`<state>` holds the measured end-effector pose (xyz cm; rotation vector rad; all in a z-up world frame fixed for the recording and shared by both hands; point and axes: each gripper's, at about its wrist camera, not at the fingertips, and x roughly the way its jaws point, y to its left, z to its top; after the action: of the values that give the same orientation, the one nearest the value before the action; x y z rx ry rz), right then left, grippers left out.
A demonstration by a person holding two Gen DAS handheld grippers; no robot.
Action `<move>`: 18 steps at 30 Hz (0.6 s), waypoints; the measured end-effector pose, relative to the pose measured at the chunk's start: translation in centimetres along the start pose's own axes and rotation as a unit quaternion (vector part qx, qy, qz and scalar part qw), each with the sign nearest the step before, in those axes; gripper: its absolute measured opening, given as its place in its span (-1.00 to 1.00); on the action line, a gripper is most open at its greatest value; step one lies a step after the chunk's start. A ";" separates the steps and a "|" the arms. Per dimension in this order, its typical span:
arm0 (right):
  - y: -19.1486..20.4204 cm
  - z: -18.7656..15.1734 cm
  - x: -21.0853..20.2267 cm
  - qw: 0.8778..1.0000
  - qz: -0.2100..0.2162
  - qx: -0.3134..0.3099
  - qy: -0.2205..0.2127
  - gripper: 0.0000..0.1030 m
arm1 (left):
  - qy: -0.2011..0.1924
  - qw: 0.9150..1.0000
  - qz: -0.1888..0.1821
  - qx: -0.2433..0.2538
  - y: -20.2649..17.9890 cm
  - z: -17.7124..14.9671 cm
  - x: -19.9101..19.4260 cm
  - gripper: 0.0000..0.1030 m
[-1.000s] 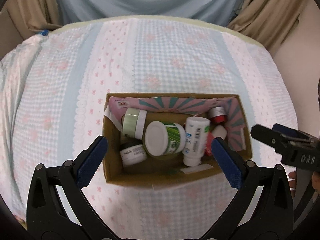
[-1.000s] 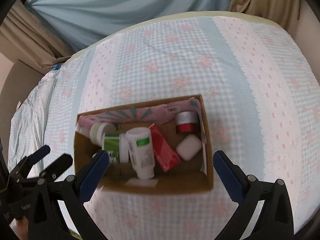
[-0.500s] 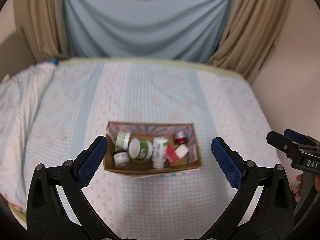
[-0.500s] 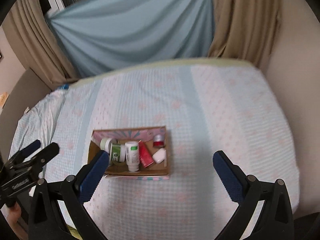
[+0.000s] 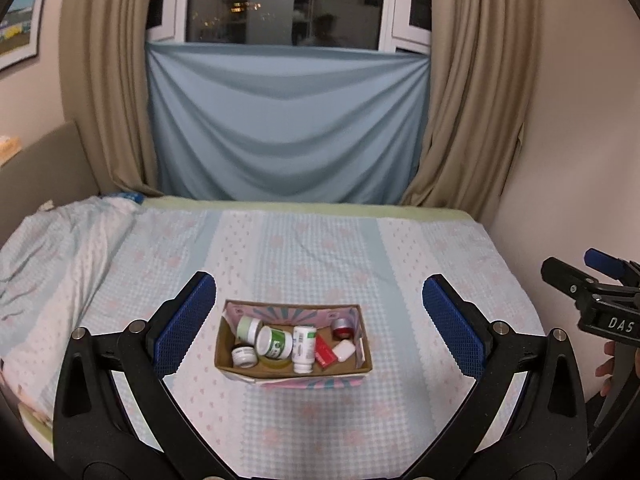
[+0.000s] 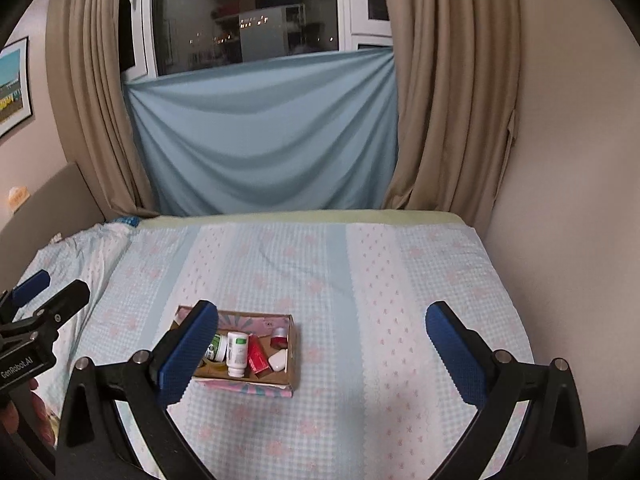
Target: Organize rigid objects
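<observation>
I hold both tools high and back from the bed, so that the whole cardboard box shows in both views and I can check my work. My left hand-held gripper is released, its two blue pads spread wide with nothing between them, and my right hand-held gripper is released and empty in the same way. The box sits on the checked bedcover near the front edge of the bed, well apart from both tools. All the rigid objects I can see lie inside it, and none lies loose on the cover, so I judge that the organizing is finished or nearly so. I count seven things in the box: two small jars with white lids at the left, one upper jar and one lower jar; one bigger green and white tub lying on its side; one white bottle with a green label, lying along the box; one red packet; one small white piece like a soap bar; and one red jar with a silver lid in the far right corner. They lie close together and touching, probably because the box is narrow. The inner back wall of the box has a pink and teal pattern.
</observation>
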<state>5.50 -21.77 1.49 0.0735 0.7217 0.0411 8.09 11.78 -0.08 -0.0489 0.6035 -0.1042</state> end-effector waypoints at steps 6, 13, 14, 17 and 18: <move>-1.0 -0.2 -0.7 1.000 -0.001 0.004 -0.013 1.00 | -0.013 1.000 0.013 0.008 -0.9 -0.5 -1.0 1.00; -1.7 -0.3 -1.2 1.000 -0.003 0.007 -0.019 1.00 | -0.018 1.000 0.017 0.018 -2.0 -0.5 -1.5 1.00; -1.7 -0.3 -1.2 1.000 -0.001 0.009 -0.020 1.00 | -0.018 0.999 0.018 0.020 -2.2 -0.5 -1.4 1.00; -1.7 -0.2 -1.2 1.000 -0.001 0.010 -0.022 1.00 | -0.018 0.999 0.020 0.027 -2.4 -0.6 -1.5 1.00; -1.7 -0.3 -1.1 1.000 0.000 0.010 -0.022 1.00 | -0.018 0.999 0.020 0.028 -2.4 -0.6 -1.5 1.00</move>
<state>4.50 -23.50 1.87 0.0937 0.6787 0.0317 6.33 9.51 0.44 0.0154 0.5646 -0.0806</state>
